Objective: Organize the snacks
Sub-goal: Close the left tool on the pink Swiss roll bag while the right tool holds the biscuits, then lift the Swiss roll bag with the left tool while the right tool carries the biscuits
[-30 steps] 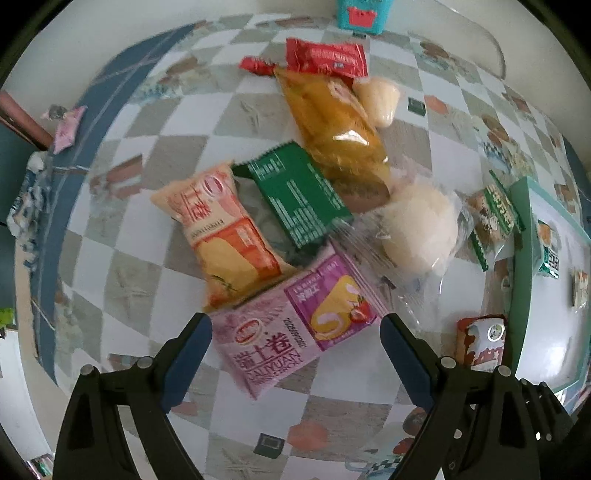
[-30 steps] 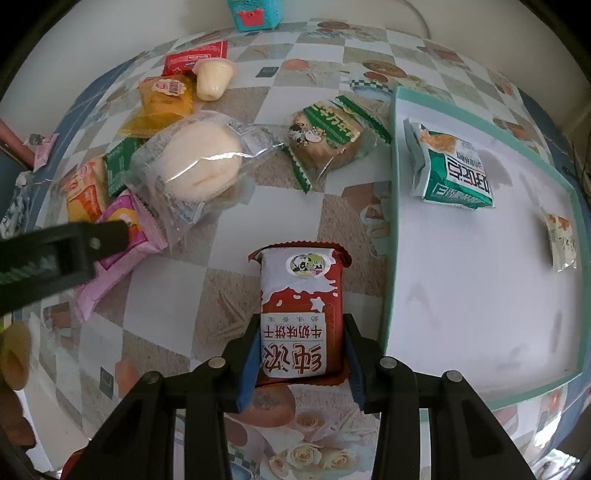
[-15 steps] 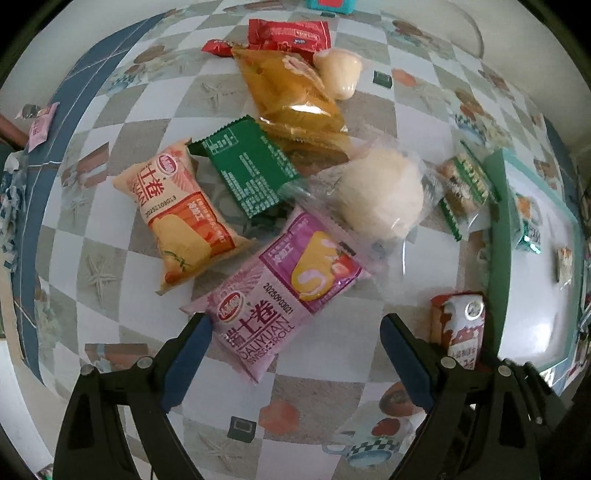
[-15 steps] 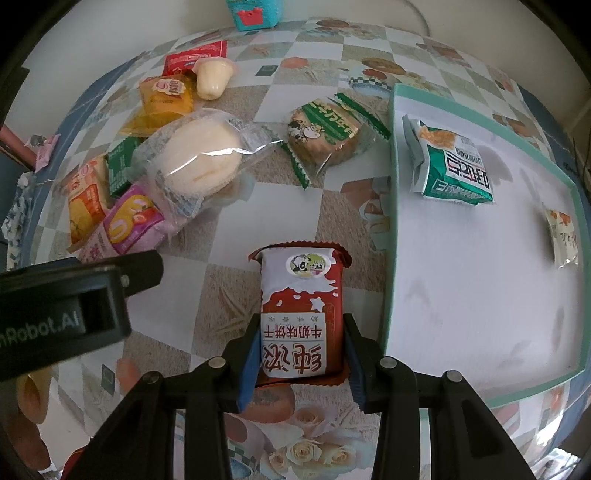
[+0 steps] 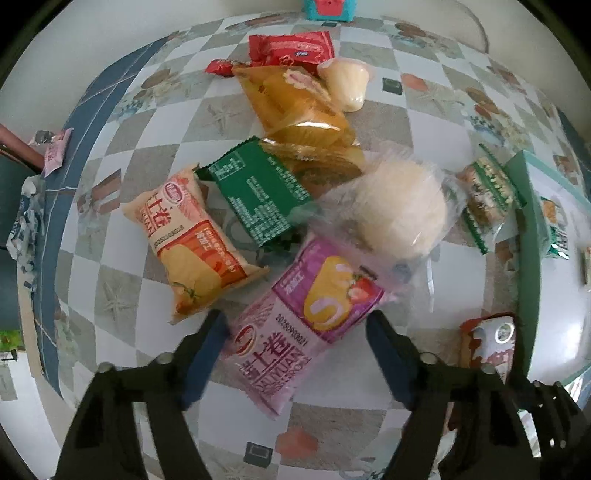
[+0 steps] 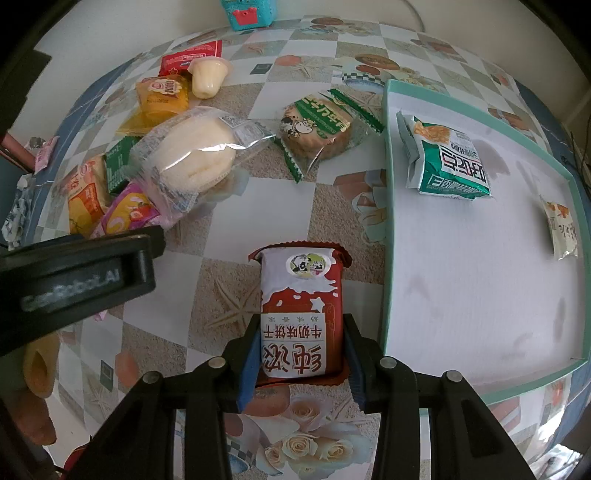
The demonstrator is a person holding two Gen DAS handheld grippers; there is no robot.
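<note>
My right gripper is shut on a red and white milk biscuit packet, beside the left rim of the teal tray. The packet also shows in the left wrist view. My left gripper is open, its jaws on either side of the near end of a pink Swiss roll packet. An orange Swiss roll packet, a green packet, a clear-wrapped white bun and a yellow cake bag lie in a heap beyond it.
The tray holds a green and white snack bag and a small sachet. A green-wrapped cookie, a jelly cup and a red packet lie on the checkered tablecloth. A teal box stands at the far edge.
My left gripper has moved forward and down so its open jaws now flank the pink packet's near end. My right gripper has stayed shut on the biscuit packet in the same place.
</note>
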